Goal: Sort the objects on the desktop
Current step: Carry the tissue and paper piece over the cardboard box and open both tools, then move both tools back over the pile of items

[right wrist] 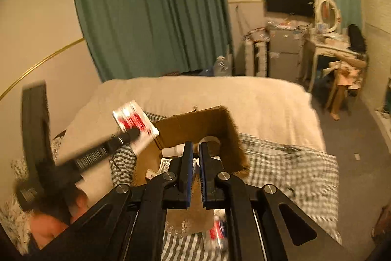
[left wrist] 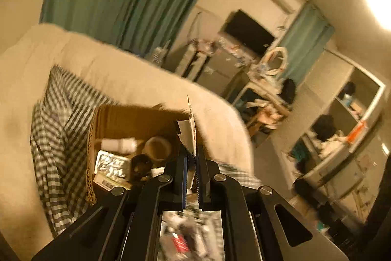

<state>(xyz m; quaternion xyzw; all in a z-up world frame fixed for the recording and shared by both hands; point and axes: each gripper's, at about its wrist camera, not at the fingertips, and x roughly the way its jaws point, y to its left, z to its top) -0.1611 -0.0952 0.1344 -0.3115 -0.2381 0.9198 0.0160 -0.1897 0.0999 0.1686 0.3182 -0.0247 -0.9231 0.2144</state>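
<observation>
My left gripper (left wrist: 191,151) is shut on a flat white box with red print (left wrist: 188,133), seen edge-on in its own view. In the right wrist view this box (right wrist: 132,118) hangs tilted over the left rim of an open cardboard box (right wrist: 195,121), held by the left gripper (right wrist: 133,135). The cardboard box (left wrist: 136,119) holds a white bottle (left wrist: 117,144), a tape roll (left wrist: 157,146), a silver blister pack (left wrist: 112,164) and a black item (left wrist: 140,164). My right gripper (right wrist: 194,147) is over the box's near edge. Its jaws are almost together, with only brown cardboard showing in the slit.
The cardboard box rests on a checked cloth (right wrist: 293,163) spread over a bed with a cream blanket (right wrist: 220,94). A plastic bottle with a red label (right wrist: 217,234) lies under the right gripper. A person's hand (right wrist: 48,226) holds the left gripper. Green curtains and a dressing table stand behind.
</observation>
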